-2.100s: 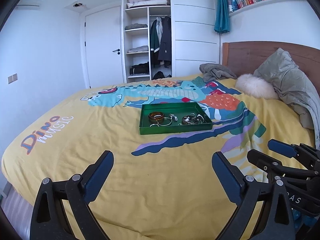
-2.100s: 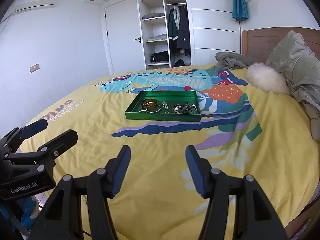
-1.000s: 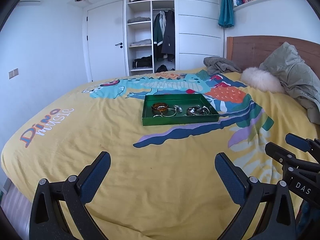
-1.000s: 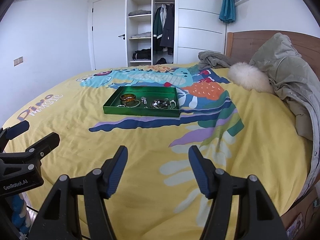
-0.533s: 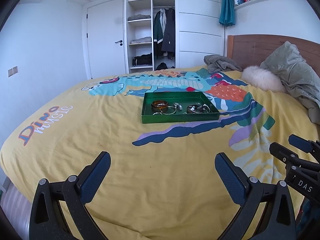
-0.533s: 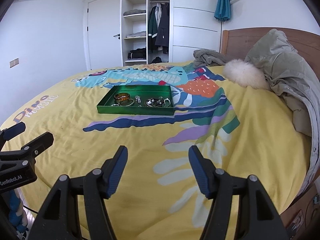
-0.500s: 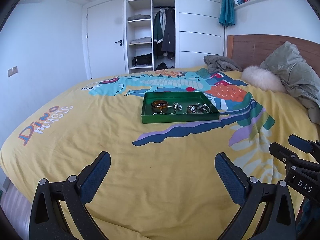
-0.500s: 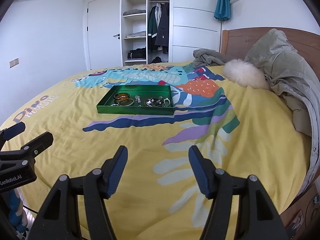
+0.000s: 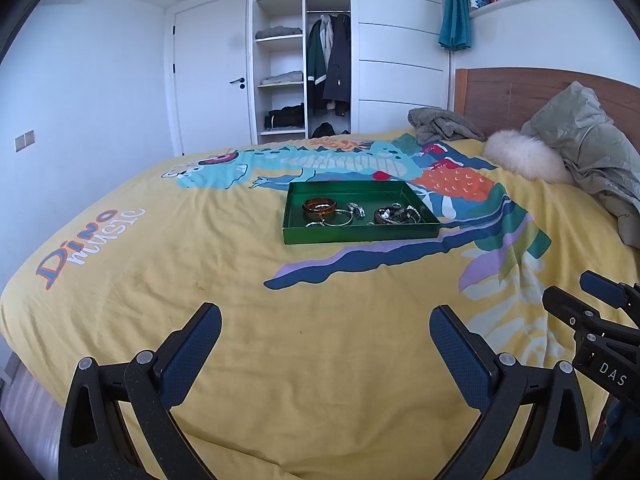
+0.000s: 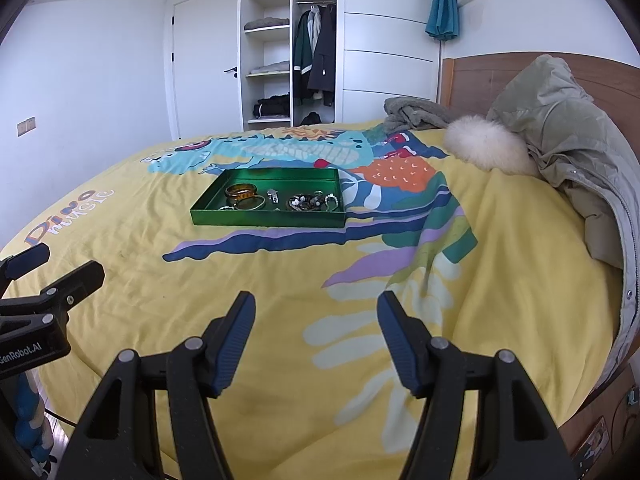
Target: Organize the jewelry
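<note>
A green tray (image 9: pixel 360 234) lies in the middle of the bed; it also shows in the right wrist view (image 10: pixel 264 218). In it are an amber bangle (image 9: pixel 319 205), a silver bangle (image 9: pixel 335 218) and a tangle of silver chains and rings (image 9: pixel 396 214). The amber bangle (image 10: pixel 240 190) and the tangle (image 10: pixel 312 201) show in the right wrist view too. My left gripper (image 9: pixel 325 320) is open and empty, well short of the tray. My right gripper (image 10: pixel 316 312) is open and empty, also well short of it.
The bed has a yellow dinosaur duvet (image 9: pixel 200 264). A grey-green coat (image 10: pixel 568 152), a white fluffy cushion (image 10: pixel 486 148) and a crumpled grey garment (image 10: pixel 412 114) lie by the wooden headboard (image 9: pixel 500 92). An open wardrobe (image 9: pixel 300 60) stands behind.
Both grippers have shifted slightly over the bed, the right one drifting rightward so the tray sits further left in its view. Jaws stay open.
</note>
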Tool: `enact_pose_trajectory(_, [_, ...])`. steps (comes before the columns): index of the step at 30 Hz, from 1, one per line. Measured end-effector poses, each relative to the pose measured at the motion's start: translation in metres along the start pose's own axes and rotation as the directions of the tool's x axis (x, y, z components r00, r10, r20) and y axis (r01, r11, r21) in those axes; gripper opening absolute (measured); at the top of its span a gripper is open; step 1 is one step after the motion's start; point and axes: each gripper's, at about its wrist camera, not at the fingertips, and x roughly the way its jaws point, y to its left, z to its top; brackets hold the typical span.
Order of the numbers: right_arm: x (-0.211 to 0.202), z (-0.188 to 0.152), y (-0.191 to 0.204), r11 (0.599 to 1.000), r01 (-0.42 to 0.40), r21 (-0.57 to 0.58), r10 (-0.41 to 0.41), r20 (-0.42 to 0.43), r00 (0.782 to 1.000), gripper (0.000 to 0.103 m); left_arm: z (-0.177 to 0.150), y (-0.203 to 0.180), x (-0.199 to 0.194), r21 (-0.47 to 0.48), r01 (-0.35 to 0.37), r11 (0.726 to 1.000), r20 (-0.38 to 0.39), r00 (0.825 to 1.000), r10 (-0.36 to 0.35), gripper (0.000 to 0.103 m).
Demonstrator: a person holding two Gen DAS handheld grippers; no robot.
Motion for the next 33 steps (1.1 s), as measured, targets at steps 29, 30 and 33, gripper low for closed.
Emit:
enact_pose_trajectory(29, [-0.0045,-0.0009,-0.0008,1.000,0.005,-0.003,-0.005,0.008,1.000,0.062,-0.0004,-0.0025,-0.0048,-0.003,0.011,1.000,0.001,1.000,-0.011,0.102])
enact_pose_trajectory(30, [-0.0047,-0.0009,-0.0010,1.000,0.005,-0.002,-0.005,0.009,1.000,0.062,-0.0003,-0.0027,-0.0051,-0.003,0.012,1.000,0.001,1.000,-0.012,0.102])
enact_pose_trajectory(33, [-0.0046,-0.0009,-0.0012,1.000,0.004,-0.003,-0.004,0.008,1.000,0.062,0.0000,-0.0030,-0.0058,-0.002,0.013,1.000,0.002,1.000,-0.013,0.102])
